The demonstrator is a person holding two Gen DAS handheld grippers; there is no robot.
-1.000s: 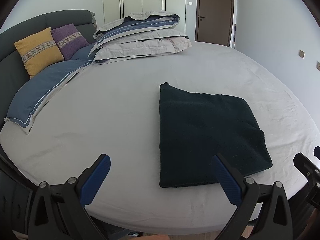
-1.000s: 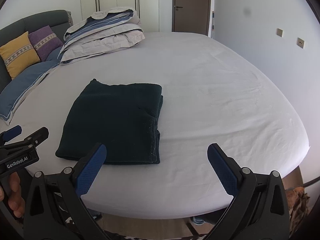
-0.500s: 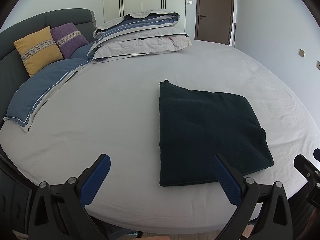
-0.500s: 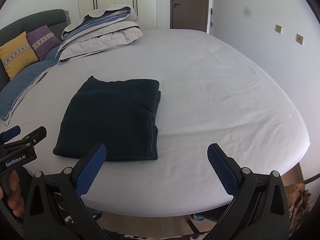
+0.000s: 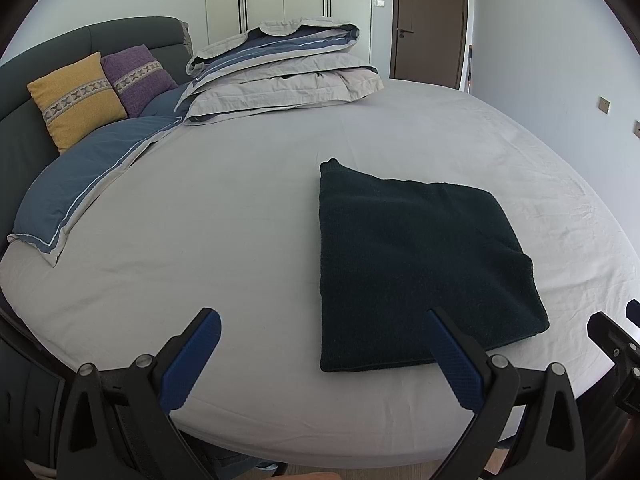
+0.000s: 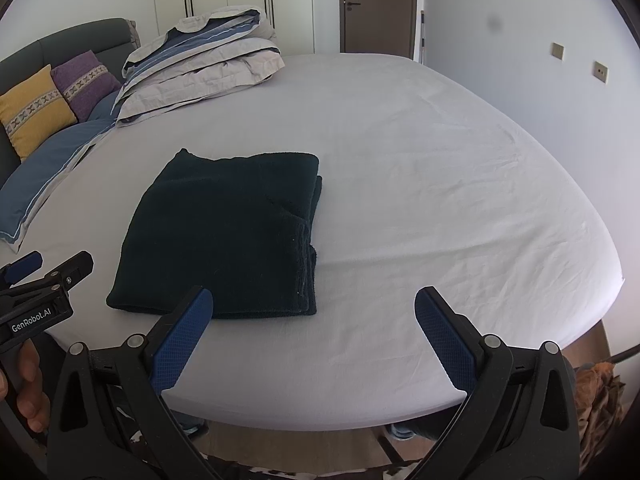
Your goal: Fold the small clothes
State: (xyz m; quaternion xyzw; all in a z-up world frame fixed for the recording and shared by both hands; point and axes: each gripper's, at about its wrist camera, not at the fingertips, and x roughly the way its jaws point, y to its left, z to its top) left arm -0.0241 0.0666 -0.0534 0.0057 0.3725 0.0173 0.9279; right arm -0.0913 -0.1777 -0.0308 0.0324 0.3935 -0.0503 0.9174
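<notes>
A dark green garment (image 5: 416, 268) lies folded into a flat rectangle on the pale bed sheet (image 5: 240, 220); it also shows in the right wrist view (image 6: 228, 236), with stacked layers along its right edge. My left gripper (image 5: 324, 356) is open and empty, held above the bed's near edge, its right finger over the garment's near edge. My right gripper (image 6: 314, 334) is open and empty, just before the garment's near right corner. The left gripper (image 6: 40, 276) also shows at the left of the right wrist view.
A folded duvet stack (image 5: 284, 72) sits at the back of the bed. A blue pillow (image 5: 80, 196), a yellow cushion (image 5: 76, 100) and a purple cushion (image 5: 140, 80) lie by the dark headboard at left. A wall is at right, a door (image 5: 430, 20) behind.
Both grippers have drawn back slightly from the bed, still open. The folded garment has not moved.
</notes>
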